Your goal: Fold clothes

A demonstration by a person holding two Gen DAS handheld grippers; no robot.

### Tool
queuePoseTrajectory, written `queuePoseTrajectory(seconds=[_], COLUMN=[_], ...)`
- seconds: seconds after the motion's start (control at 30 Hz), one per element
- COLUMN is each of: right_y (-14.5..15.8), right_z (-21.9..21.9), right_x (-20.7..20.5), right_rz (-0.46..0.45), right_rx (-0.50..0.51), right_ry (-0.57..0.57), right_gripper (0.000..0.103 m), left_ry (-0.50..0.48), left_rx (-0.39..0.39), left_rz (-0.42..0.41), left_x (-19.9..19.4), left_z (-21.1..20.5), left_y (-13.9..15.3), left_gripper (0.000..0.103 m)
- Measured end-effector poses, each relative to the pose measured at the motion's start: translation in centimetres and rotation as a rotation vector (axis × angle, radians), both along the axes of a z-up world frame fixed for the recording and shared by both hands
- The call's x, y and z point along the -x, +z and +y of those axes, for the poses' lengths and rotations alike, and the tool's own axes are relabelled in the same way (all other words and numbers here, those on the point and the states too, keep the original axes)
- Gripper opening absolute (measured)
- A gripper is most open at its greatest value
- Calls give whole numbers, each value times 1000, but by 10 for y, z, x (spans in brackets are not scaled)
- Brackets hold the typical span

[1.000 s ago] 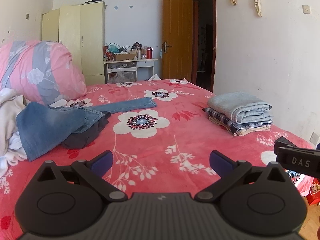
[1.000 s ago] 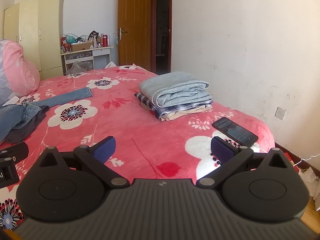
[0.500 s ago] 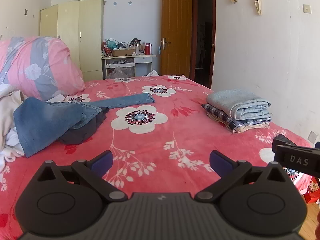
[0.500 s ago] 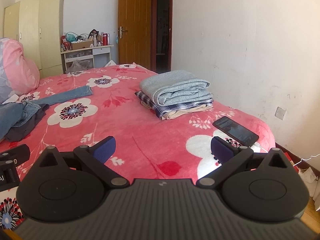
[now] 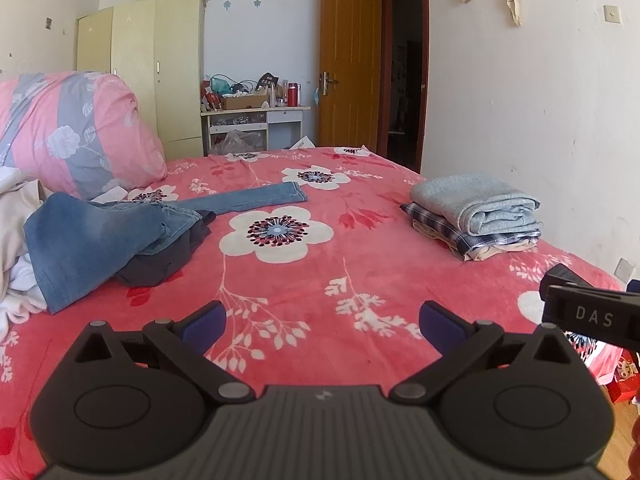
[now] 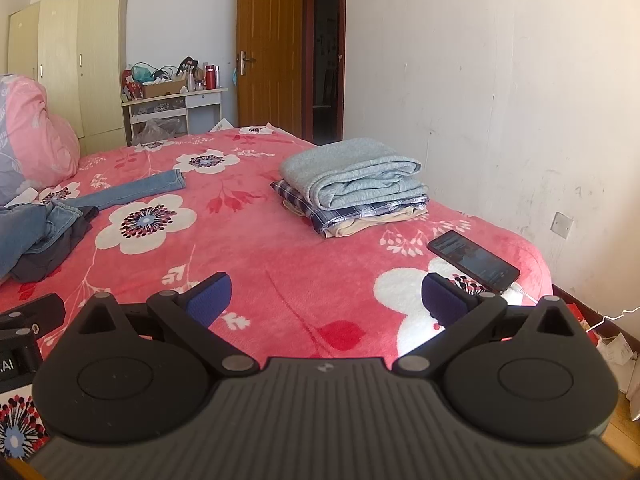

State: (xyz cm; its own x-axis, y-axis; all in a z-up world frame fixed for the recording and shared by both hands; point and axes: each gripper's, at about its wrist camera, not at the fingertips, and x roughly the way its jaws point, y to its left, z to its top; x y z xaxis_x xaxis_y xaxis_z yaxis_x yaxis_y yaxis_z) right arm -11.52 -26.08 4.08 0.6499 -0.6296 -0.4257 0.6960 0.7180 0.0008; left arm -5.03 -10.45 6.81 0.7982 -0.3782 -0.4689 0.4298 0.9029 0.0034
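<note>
Both tongs stood wide open and empty above the near edge of the bed (image 5: 304, 280), the left tongs (image 5: 322, 322) pointing at the middle of the red flowered blanket and the right tongs (image 6: 326, 294) just beside them, aimed more toward the wall side.

The clothes left to fold lay in a loose heap on the left of the bed: a pair of blue jeans (image 5: 108, 236) crumpled over a dark grey garment (image 5: 168, 256), with one leg of the jeans (image 5: 248, 199) stretched out flat toward the middle. White and cream clothing (image 5: 12, 248) was bunched at the far left edge. The jeans should handle as heavy, fairly stiff denim that holds a crease and will not slip from padded fingers; the waistband or the leg hem looks the firmest place to take hold. The dark garment beneath seems softer and limper, and may drag along if the jeans are lifted carelessly.

On the right, well apart from the heap, sat a finished stack (image 6: 352, 188): a light blue folded piece on top, a plaid one under it, a beige one at the bottom. A phone (image 6: 472, 261) lay near the bed's corner, close to the right tongs, and could be knocked off by a sweeping fold. A pink and grey quilt (image 5: 72, 136) was piled behind the heap. The middle of the bed offered room to spread the jeans.
</note>
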Motion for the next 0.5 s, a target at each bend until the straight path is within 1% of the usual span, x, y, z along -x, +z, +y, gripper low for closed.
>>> queuePoseTrajectory(seconds=[0.5], right_y=[-1], right_z=[0], right_x=[-1], right_rz=[1], right_rx=[-9], right_ry=[3], right_gripper=[102], left_ry=[3], left_rx=[-2], left_rz=[4], left_x=[0], left_z=[0], left_y=[-1], left_gripper=[103])
